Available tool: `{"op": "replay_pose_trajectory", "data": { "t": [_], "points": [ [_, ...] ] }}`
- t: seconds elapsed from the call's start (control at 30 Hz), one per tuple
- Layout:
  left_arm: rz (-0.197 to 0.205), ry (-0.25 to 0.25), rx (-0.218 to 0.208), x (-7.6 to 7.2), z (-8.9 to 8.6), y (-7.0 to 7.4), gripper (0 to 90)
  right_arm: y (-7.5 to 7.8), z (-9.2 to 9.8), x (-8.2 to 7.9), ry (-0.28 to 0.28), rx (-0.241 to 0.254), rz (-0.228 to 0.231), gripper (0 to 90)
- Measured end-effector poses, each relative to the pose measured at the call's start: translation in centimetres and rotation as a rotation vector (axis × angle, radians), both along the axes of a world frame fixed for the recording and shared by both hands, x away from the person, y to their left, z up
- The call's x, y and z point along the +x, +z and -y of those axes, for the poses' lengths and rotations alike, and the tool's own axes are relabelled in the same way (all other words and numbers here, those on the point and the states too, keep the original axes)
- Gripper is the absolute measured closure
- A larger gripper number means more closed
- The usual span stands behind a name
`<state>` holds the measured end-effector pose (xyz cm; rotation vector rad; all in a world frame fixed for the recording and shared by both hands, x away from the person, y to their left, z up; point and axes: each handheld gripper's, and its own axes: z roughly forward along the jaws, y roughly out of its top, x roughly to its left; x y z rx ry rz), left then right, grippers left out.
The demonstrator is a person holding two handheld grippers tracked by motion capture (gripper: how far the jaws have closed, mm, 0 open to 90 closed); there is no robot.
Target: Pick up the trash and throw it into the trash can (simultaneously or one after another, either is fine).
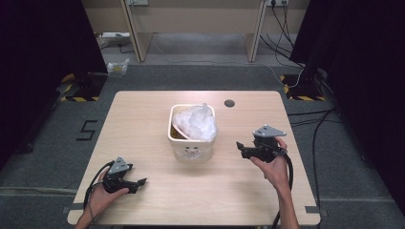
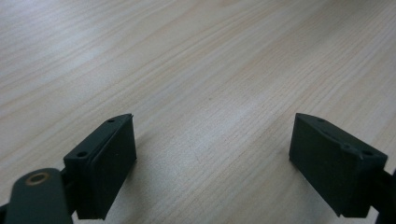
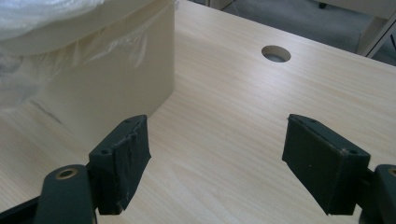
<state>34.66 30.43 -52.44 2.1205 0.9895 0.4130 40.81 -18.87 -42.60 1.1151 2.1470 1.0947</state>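
Left of the right claw (image 1: 240, 148), nearer it than the left claw (image 1: 142, 182), stands the lined bin (image 1: 192, 132); both claws are released, grasping nothing.

Matt wood table (image 1: 143, 119), crinkled plastic liner (image 1: 197, 121)

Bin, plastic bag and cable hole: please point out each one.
Bin (image 1: 191, 151), high view, front wall.
Plastic bag (image 1: 197, 121), high view, crumpled top inside the bin.
Cable hole (image 3: 276, 53), right gripper view, its centre.
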Motion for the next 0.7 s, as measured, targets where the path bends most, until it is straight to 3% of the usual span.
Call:
{"op": "replay_pose_trajectory", "data": {
  "t": [0.7],
  "points": [
    [0.0,0.0,0.0,0.0,0.0,0.0,13.7,-2.8,-0.6,-1.9,0.008,-0.005,-0.037,22.5]
  ]
}}
